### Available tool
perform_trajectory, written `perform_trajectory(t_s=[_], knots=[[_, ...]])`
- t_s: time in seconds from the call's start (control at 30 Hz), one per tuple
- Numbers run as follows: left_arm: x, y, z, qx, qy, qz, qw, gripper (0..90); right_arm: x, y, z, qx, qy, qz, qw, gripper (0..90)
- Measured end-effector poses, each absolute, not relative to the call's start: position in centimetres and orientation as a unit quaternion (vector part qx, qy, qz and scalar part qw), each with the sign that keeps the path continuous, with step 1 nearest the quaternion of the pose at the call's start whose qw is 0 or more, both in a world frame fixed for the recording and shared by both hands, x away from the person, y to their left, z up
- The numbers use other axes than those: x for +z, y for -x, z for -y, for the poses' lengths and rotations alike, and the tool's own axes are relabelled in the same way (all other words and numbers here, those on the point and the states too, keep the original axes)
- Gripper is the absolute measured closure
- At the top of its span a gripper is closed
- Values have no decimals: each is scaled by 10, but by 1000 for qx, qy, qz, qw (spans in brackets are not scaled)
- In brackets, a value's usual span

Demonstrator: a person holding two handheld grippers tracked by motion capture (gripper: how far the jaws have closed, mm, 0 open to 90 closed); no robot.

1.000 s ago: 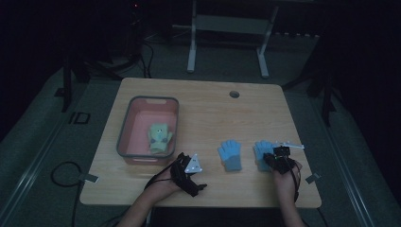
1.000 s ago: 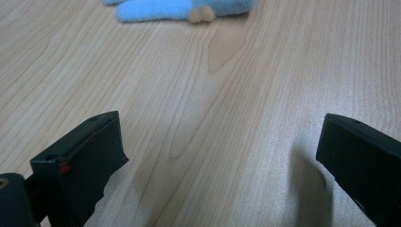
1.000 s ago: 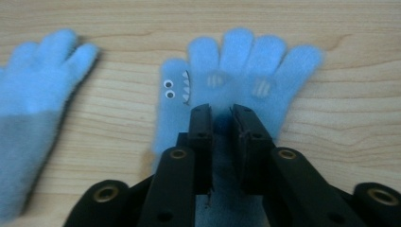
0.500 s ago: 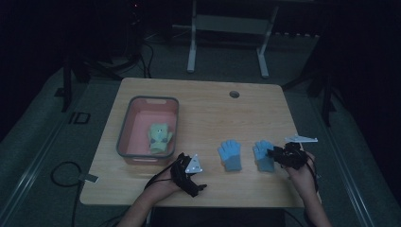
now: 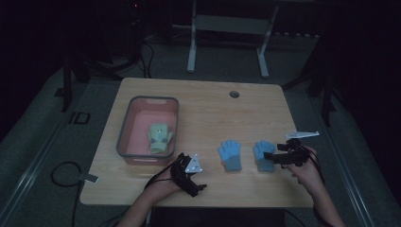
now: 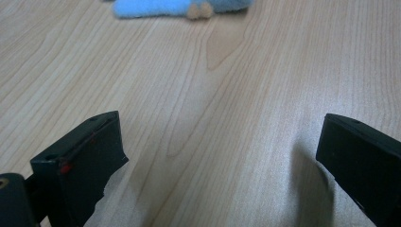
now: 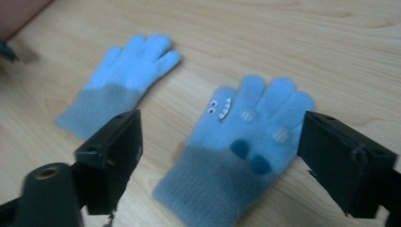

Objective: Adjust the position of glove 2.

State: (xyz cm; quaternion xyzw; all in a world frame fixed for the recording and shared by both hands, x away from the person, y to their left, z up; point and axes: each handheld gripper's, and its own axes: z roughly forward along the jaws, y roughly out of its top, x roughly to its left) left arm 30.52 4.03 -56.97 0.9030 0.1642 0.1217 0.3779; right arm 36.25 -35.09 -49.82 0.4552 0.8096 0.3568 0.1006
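Note:
Two blue gloves lie flat on the wooden table (image 5: 208, 109). The plain one (image 5: 230, 154) is on the left, and the one with a little face and dark spots (image 5: 264, 155) is on the right. My right gripper (image 5: 276, 156) hovers at that glove's right edge, open. In the right gripper view its jaws stand wide on either side of the spotted glove (image 7: 241, 142), with the plain glove (image 7: 118, 80) farther left. My left gripper (image 5: 196, 182) rests near the front edge, open over bare wood (image 6: 217, 142). An edge of a blue glove (image 6: 179, 7) shows ahead of it.
A pink bin with a grey rim (image 5: 124, 137) stands at the table's left and holds a pale green glove (image 5: 160, 137). A cable hole (image 5: 234, 94) sits near the far edge. A metal frame (image 5: 227, 28) stands on the floor behind the table.
My right gripper pulled off the spotted glove to the right, then came back a little toward it. The left gripper and both blue gloves have stayed put.

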Motion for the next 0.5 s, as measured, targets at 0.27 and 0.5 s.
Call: perform_trajectory(t_s=[0.27,0.5], knots=[[-570,-305,-40,122,-904,-164,376,19,-513,-370,343,301,-370,-870,124,504],[-570,-306,-41,121,-902,-166,379,19,-530,-382,343,259,-355,-889,127,586]])
